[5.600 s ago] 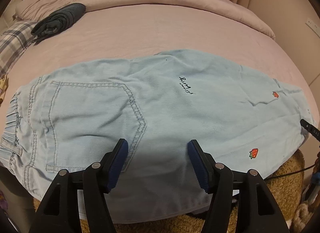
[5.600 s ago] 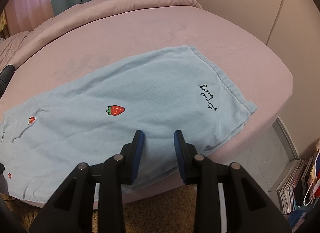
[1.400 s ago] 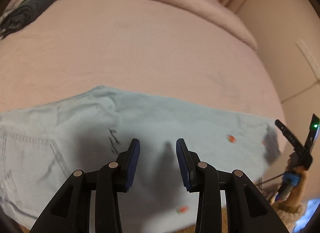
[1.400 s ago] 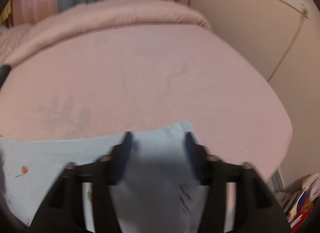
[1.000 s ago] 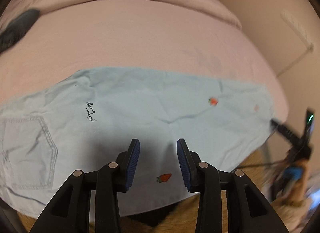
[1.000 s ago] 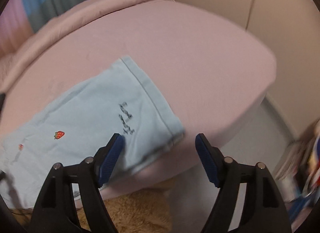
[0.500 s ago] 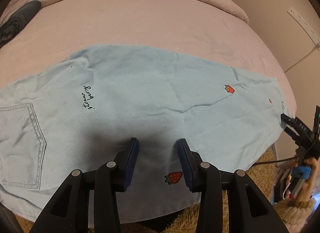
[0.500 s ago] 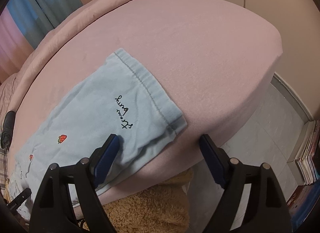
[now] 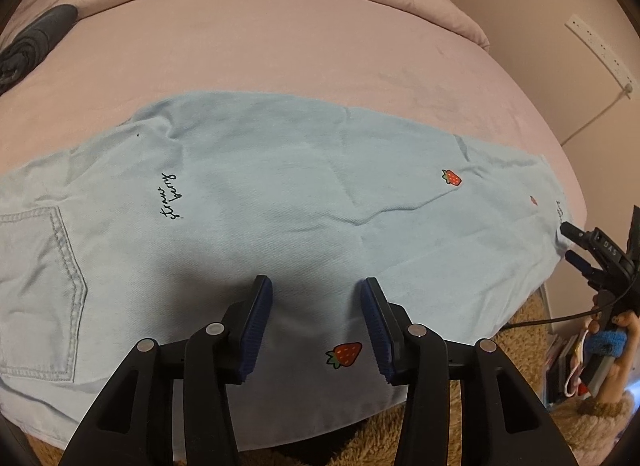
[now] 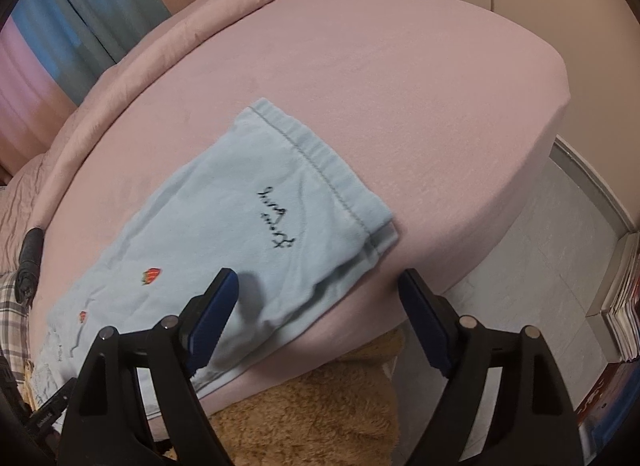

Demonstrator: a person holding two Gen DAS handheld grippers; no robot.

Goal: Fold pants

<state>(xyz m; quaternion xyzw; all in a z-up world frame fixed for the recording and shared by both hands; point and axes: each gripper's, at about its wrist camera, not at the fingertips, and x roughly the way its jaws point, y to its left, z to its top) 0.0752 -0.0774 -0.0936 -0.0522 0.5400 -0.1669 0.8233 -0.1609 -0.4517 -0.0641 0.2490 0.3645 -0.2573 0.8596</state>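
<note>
One pair of pale-blue pants (image 9: 280,201) lies flat along the near edge of the pink bed (image 9: 304,49), already doubled leg over leg lengthwise, so the 1st fold looks done. Crosswise folds are left, by my read; cloth is fairly smooth w/ a few shallow creases mid-leg.

Going left to right, w/ the pants as landmark:

- Far left of the pants, up toward the pillow end: a dark rolled garment (image 9: 32,41), well apart from them.
- Waist end of the pants: back pocket (image 9: 44,290) w/ stitching faces up; waistband is out of frame.
- Just right of the pocket: black script embroidery (image 9: 170,195).
- Mid-pants, near edge: left gripper (image 9: 316,322) hangs over the cloth, angled steeply down. Jaws are opening, only part way apart, nothing pinched betw. them; whether the tips touch the fabric I can't tell. A strawberry patch (image 9: 345,354) shows just inside its right finger.
- Further right on the leg: 2nd strawberry (image 9: 452,177).
- Hem end of the pants: right gripper (image 10: 316,306), jaws spread wide and empty, tilted down. Its left finger sits over the cloth; its right finger hangs past the hem corner (image 10: 382,231), over the bed's edge. No grip on the hem. In the left view the same tool shows just off the hem, w/ the person's hand (image 9: 612,350) around its handle.
- Below the pants' near edge: tan fluffy fabric (image 10: 320,398), partly hidden.

Judgement: both tools are empty and placed mid-leg and at the hem, which suits starting a hem-to-waist fold, though neither has taken hold yet.
</note>
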